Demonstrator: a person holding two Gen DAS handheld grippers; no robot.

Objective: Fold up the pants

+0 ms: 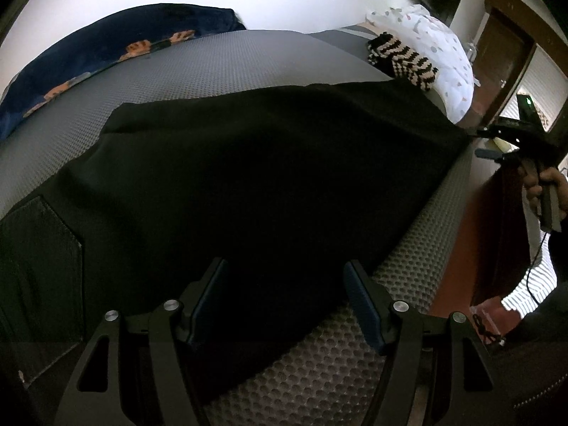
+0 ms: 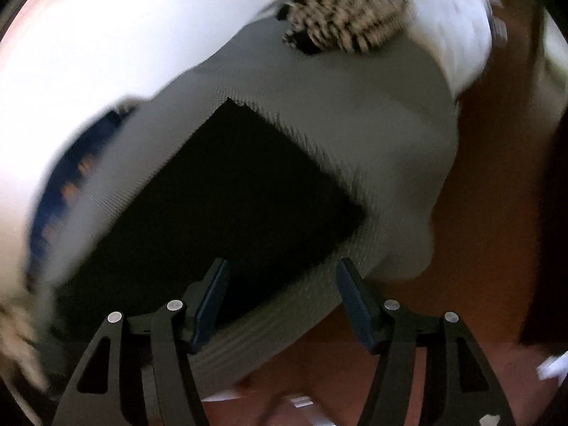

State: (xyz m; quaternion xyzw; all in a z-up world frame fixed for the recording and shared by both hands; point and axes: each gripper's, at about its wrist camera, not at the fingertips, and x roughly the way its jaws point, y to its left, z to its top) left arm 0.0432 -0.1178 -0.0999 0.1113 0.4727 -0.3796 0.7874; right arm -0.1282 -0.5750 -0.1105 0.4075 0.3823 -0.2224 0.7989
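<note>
On the grey textured mattress lie the black pants, spread flat and taking up most of the near half, with one long edge running along the mattress's front side. A stitched patch pocket shows at the left end of the cloth, close to the left gripper.

Left gripper: fingers spread wide, nothing between them. It sits over the near edge of the pants, left pad above black cloth, right pad above bare mattress. Cannot tell whether either pad touches the fabric.

Right gripper: fingers also spread, no cloth pinched in its own view. That view is motion-blurred. The squared end of the pants lies ahead of and under the fingers, its corner pointing toward the far side of the mattress. In the left wrist view the same tool sits right at the far right tip of the pants, off the mattress edge, held by a hand; contact with the cloth can't be confirmed there.

Background items: navy blanket with orange print along the far left edge, black-and-cream zigzag knit by the white speckled pillow at the far right corner. Reddish-brown floor below the mattress side.
</note>
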